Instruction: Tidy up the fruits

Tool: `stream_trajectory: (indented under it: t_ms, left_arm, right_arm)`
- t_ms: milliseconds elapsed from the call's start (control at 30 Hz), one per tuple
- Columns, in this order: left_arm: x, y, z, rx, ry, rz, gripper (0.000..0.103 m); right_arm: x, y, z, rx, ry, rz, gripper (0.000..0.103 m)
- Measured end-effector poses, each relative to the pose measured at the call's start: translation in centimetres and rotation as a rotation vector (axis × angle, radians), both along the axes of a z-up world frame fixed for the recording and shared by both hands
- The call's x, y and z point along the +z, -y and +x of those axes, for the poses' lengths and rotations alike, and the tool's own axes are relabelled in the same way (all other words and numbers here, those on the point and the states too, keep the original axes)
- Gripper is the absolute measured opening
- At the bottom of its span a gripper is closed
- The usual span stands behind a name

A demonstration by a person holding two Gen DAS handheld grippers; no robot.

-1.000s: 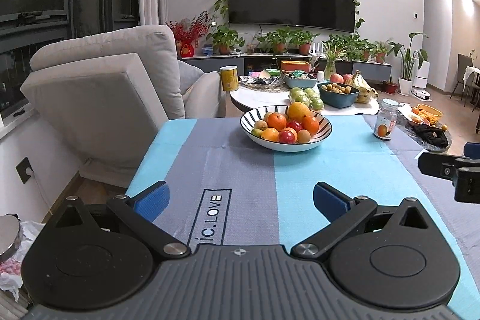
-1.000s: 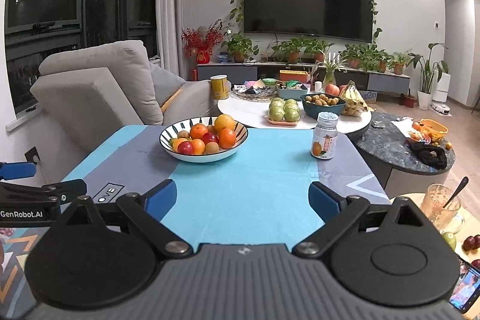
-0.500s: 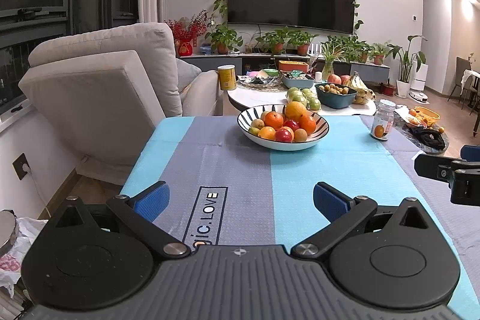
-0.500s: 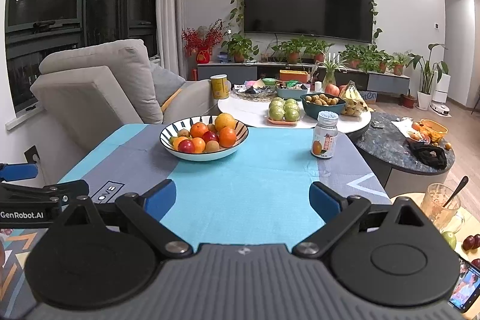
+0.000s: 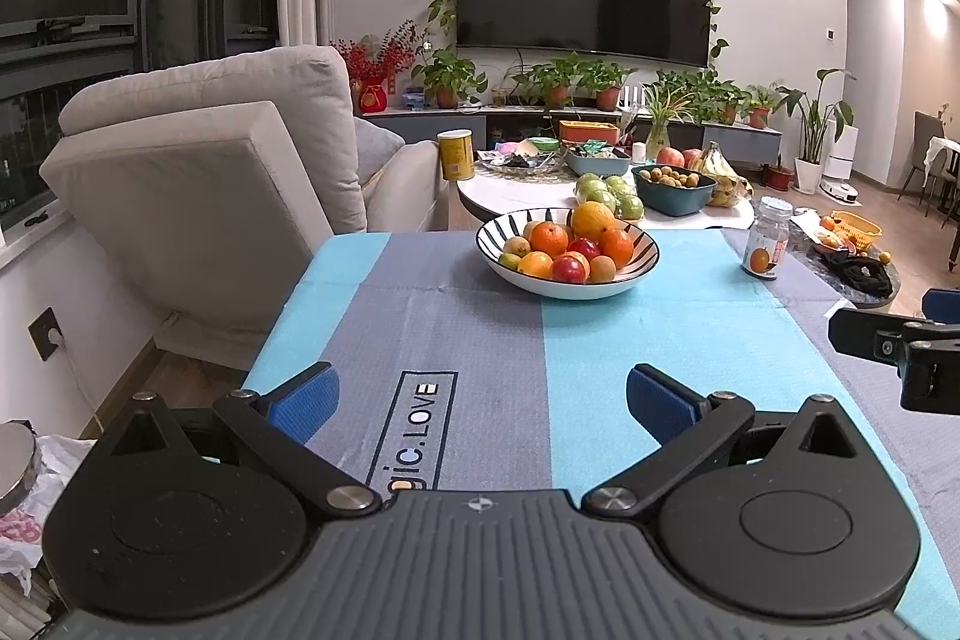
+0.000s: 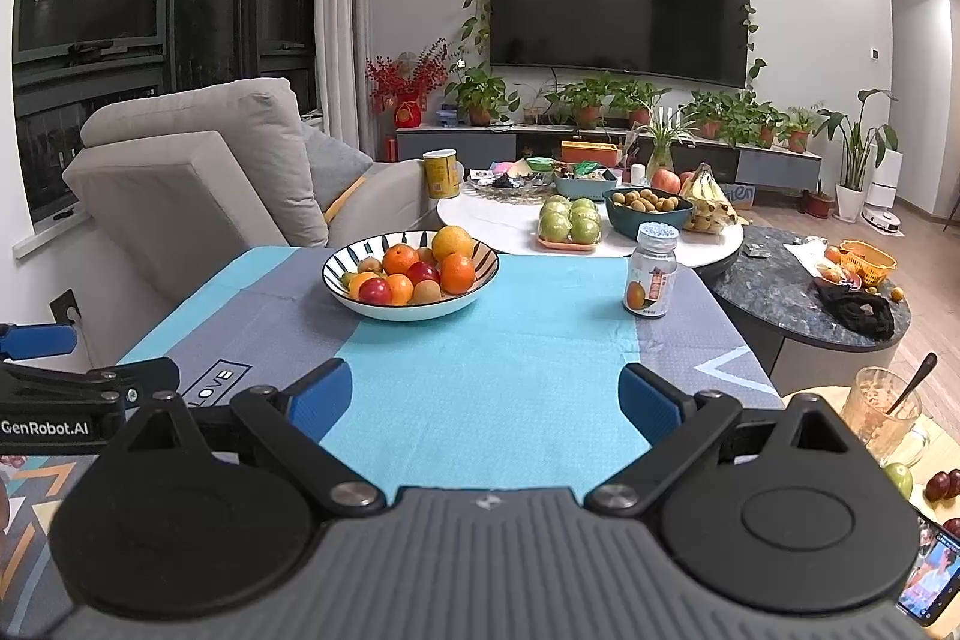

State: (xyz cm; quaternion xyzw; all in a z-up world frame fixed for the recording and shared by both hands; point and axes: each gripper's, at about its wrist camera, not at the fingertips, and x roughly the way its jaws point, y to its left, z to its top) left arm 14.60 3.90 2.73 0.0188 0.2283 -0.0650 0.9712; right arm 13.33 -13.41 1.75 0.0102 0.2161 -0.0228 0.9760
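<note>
Both your tools are spread wide and hold nothing: the left tool (image 5: pixel 483 397) and the right tool (image 6: pixel 485 397) hang over the near end of the worktop (image 6: pixel 480 370). The fruits (image 6: pixel 414 271) sit piled in the striped bowl (image 6: pixel 411 307) at the far end. Grab one from the heap carelessly and others could roll out. The jar (image 6: pixel 651 280) near the bowl could tip if you bump it.

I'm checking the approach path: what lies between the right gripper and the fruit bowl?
Only bare tablecloth. In the right wrist view, nothing stands between the open right gripper and the fruit bowl; the jar stands off to the right.
</note>
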Motion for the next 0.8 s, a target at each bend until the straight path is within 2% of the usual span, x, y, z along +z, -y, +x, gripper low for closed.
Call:
stream_trajectory:
  t_ms: [800]
  left_arm:
    - [0.01, 0.01, 0.00, -0.004, 0.001, 0.002, 0.103]
  right_arm:
    - [-0.09, -0.06, -0.04, -0.003, -0.001, 0.003, 0.081]
